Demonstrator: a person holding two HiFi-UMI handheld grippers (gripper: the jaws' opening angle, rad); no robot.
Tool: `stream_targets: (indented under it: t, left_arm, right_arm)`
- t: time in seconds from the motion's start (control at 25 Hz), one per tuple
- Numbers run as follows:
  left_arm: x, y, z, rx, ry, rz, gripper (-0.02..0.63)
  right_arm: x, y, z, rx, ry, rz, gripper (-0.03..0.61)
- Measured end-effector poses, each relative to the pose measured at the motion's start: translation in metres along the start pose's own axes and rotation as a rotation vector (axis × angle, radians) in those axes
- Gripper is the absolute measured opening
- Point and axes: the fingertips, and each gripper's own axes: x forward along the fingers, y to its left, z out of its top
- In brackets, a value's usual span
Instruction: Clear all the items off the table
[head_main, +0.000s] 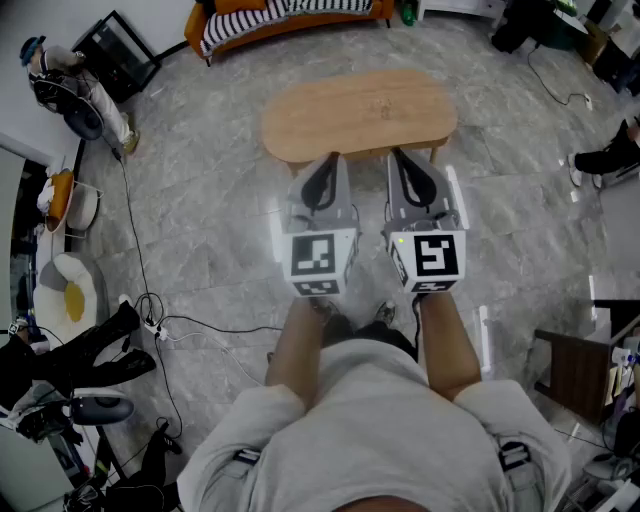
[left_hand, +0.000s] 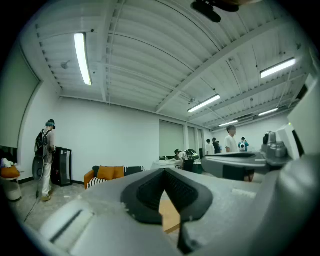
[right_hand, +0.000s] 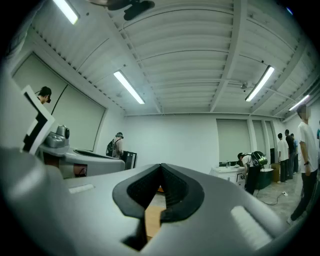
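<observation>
Left of the wooden table (head_main: 360, 115), a black cable (head_main: 135, 240) trails across the grey stone floor (head_main: 210, 190). The left gripper (head_main: 327, 162) is held at the table's near edge, its jaws pressed tip to tip with only a sliver of tabletop showing behind them. Just beside it, at the same edge, the right gripper (head_main: 398, 156) has its jaws closed together the same way, gripping nothing. Beyond the table's far side stands an orange sofa (head_main: 290, 15) with striped cushions.

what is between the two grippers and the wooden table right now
Nothing visible. The left gripper and right gripper, both shut and empty, hang side by side at the near edge of the wooden table, with only open air between.
</observation>
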Motion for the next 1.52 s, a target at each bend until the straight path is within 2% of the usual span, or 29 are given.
stream_targets:
  t: [0.44, 0.6, 0.8, 1.08, 1.52]
  left_arm:
    - [0.001, 0.0, -0.002, 0.004, 0.007, -0.019, 0.02]
    - [0.001, 0.0, -0.015, 0.015, 0.03, -0.021, 0.02]
    - [0.002, 0.001, -0.03, 0.012, 0.053, -0.036, 0.02]
    - [0.0, 0.018, -0.031, -0.012, 0.045, -0.048, 0.02]
    - [-0.004, 0.058, -0.027, -0.028, 0.018, -0.104, 0.02]
  right_arm:
    - [0.002, 0.001, -0.009, -0.003, 0.039, -0.028, 0.006]
    - [0.005, 0.009, -0.024, 0.011, 0.092, -0.018, 0.006]
    - [0.009, 0.018, -0.034, 0.0, 0.1, -0.003, 0.006]
    - [0.02, 0.036, -0.031, -0.028, 0.095, 0.002, 0.006]
    - [0.044, 0.07, -0.02, -0.053, 0.094, -0.041, 0.006]
